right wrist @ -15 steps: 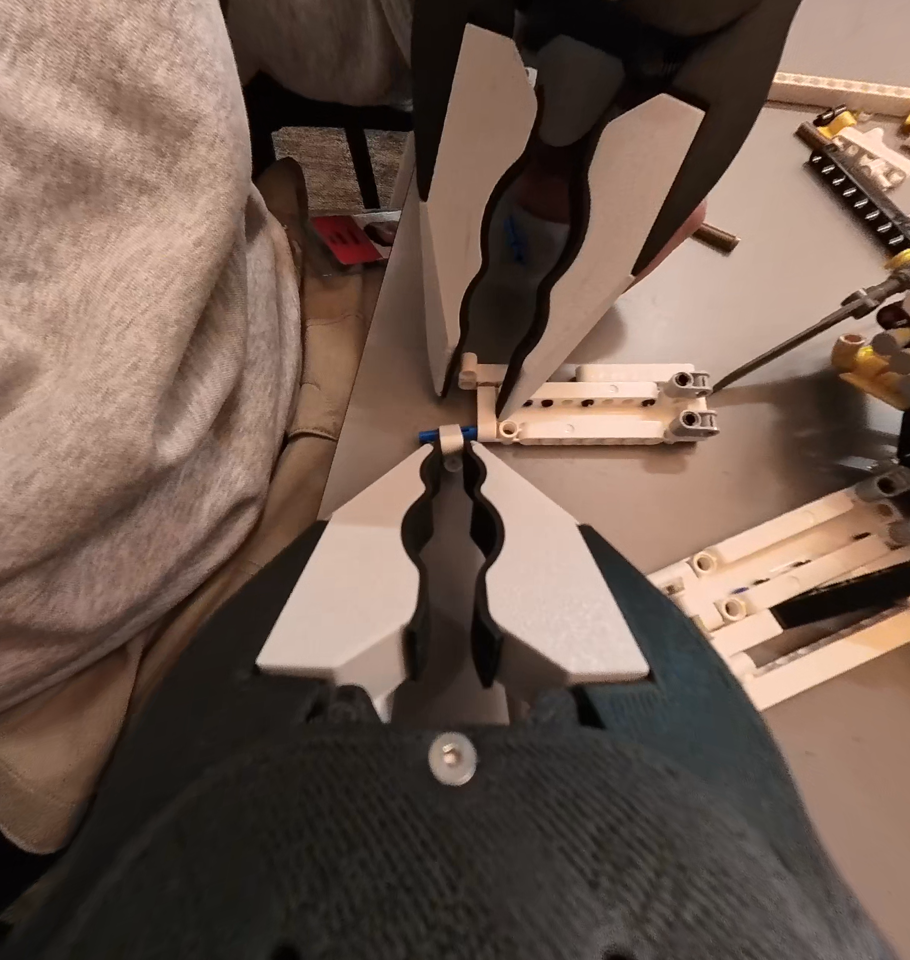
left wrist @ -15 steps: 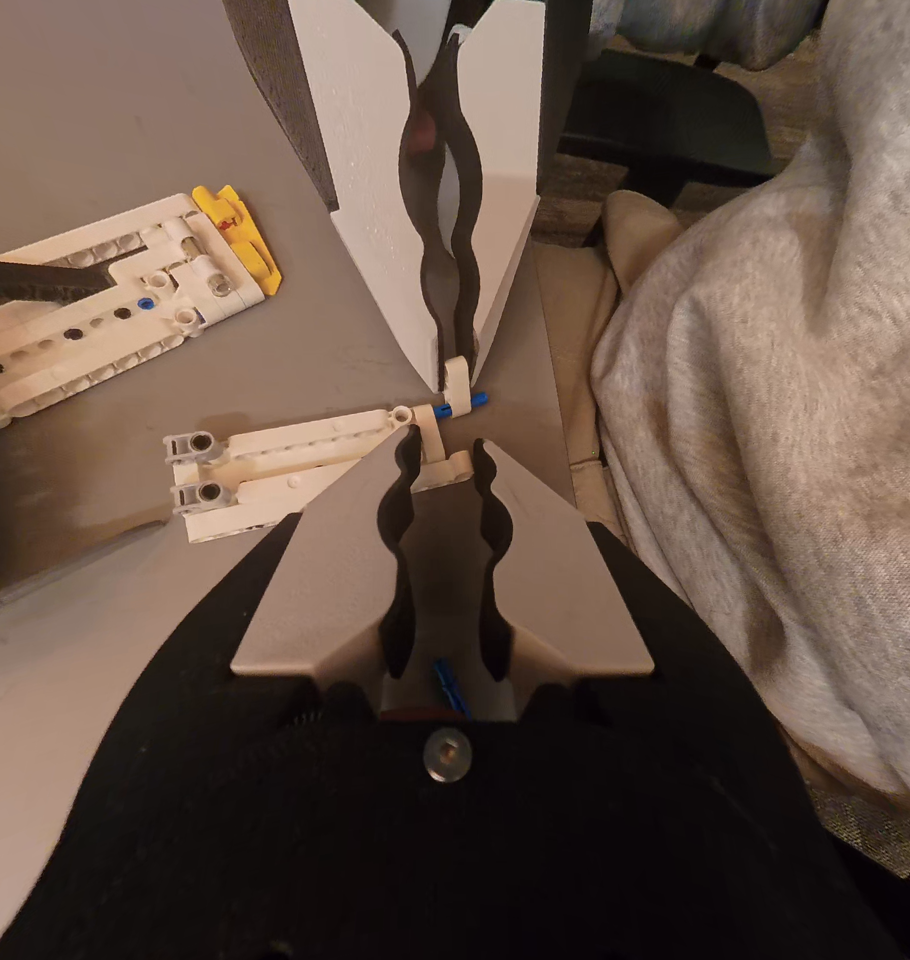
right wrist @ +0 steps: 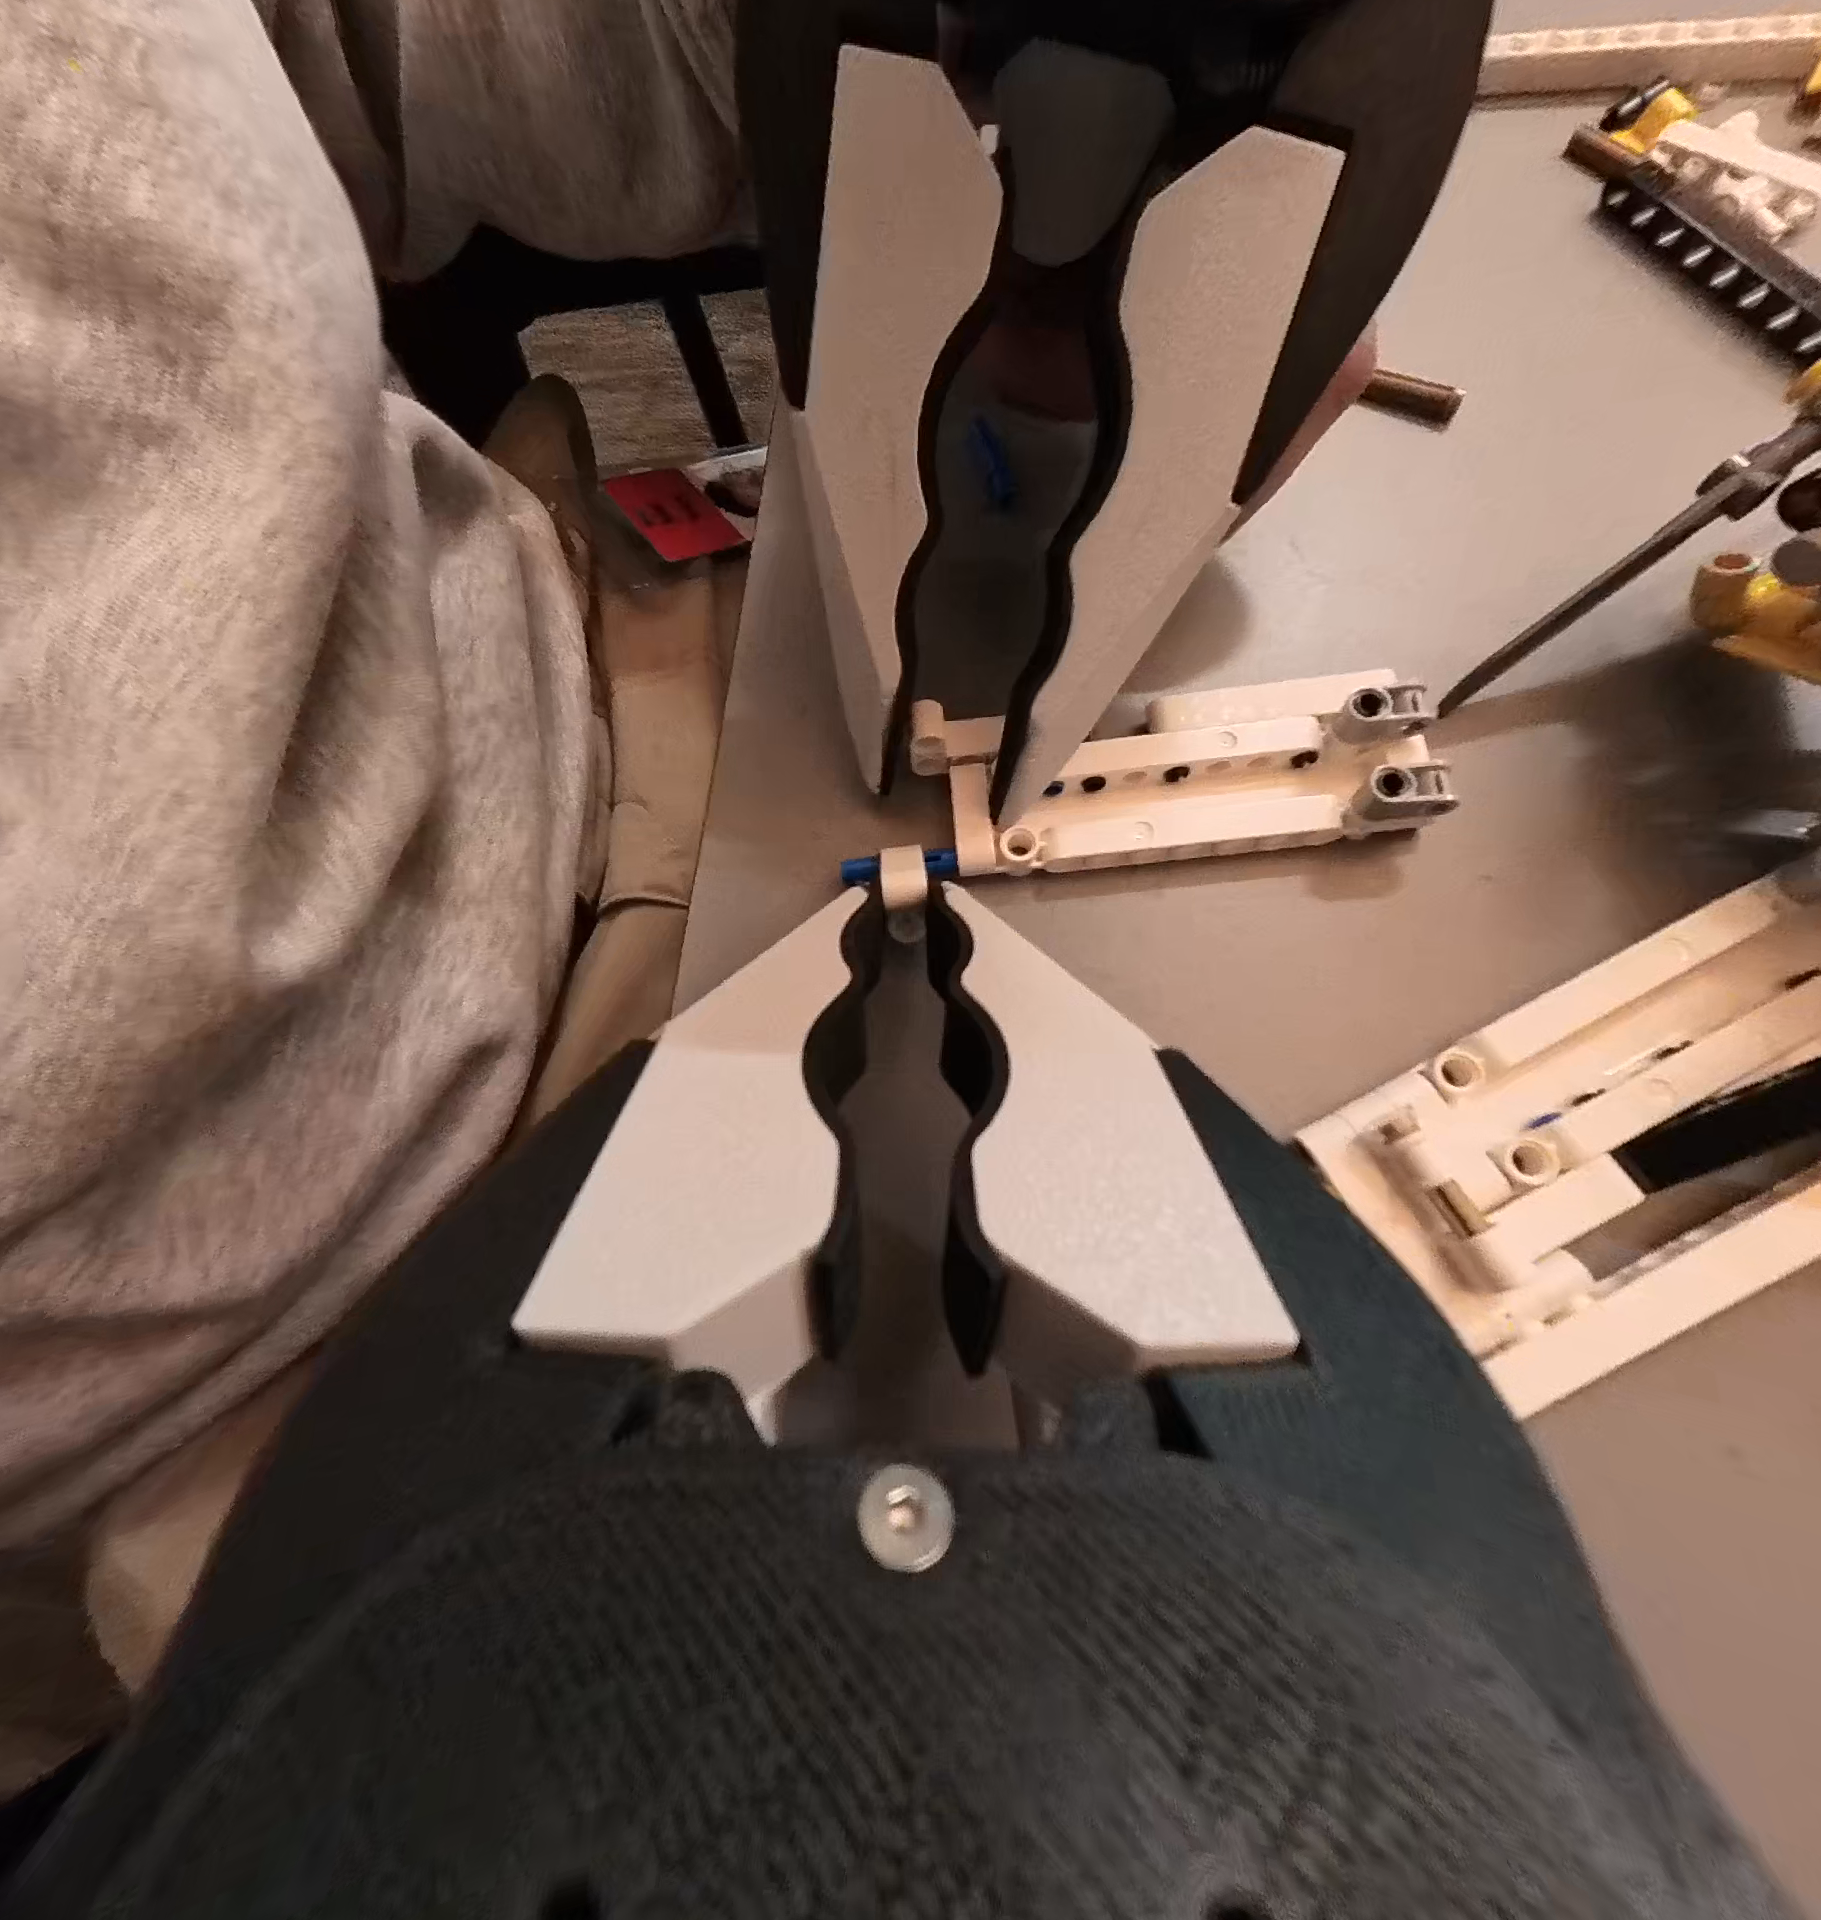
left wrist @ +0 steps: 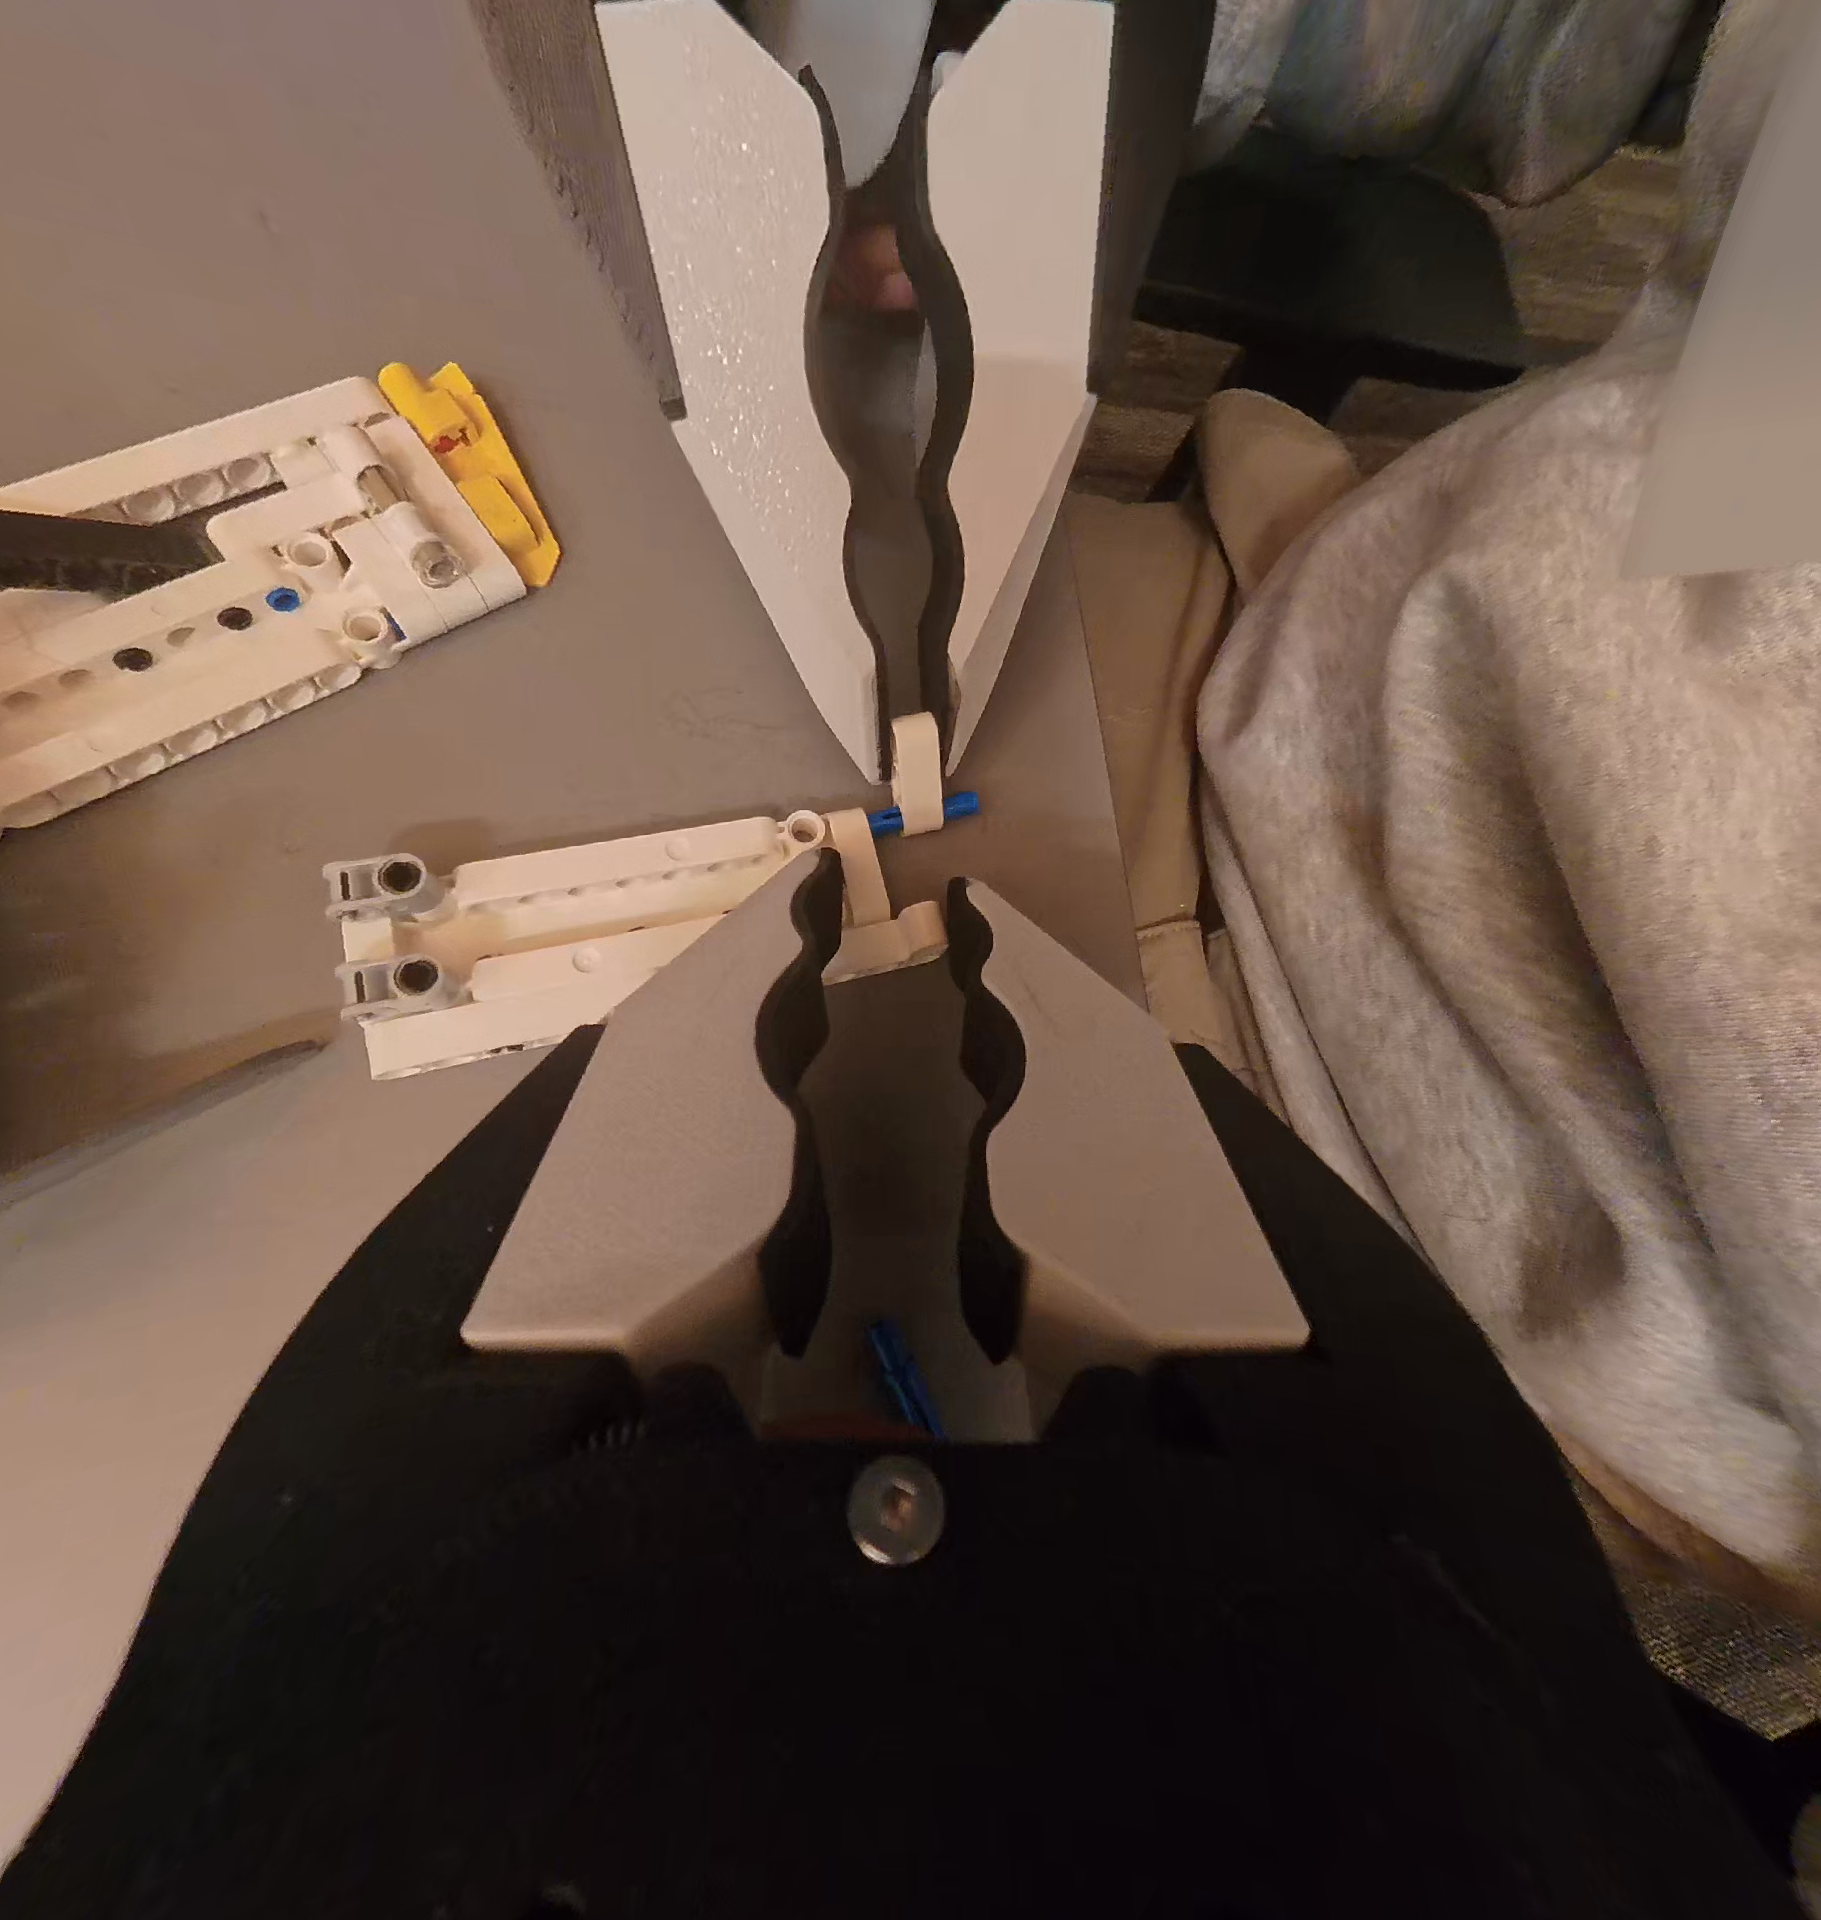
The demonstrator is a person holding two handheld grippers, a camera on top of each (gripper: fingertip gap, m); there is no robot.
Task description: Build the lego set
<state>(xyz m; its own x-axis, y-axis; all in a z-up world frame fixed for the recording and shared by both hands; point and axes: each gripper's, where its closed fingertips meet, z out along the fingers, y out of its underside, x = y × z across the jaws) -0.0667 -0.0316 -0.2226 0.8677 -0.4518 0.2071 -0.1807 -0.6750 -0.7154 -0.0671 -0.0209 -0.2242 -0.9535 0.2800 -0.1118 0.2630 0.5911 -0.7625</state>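
Note:
A small white beam assembly (left wrist: 573,914) with two grey connectors lies on the grey table near its edge. My left gripper (left wrist: 898,883) is closed around the assembly's white end piece; it also shows in the right wrist view (right wrist: 942,795). My right gripper (right wrist: 904,909) is shut on a small white connector (right wrist: 904,871) with a blue pin (right wrist: 856,865) through it. It holds the pin's end right at the assembly's (right wrist: 1197,800) corner hole. The right gripper (left wrist: 918,771) comes in from above in the left wrist view. A loose blue pin (left wrist: 901,1371) sits inside the left gripper's body.
A larger white assembly (left wrist: 210,644) with a yellow part (left wrist: 470,468) and a black beam lies nearby, also in the right wrist view (right wrist: 1508,1174). More black and yellow parts (right wrist: 1716,239) lie farther off. A person's grey garment (right wrist: 210,623) hangs just past the table edge (right wrist: 708,831).

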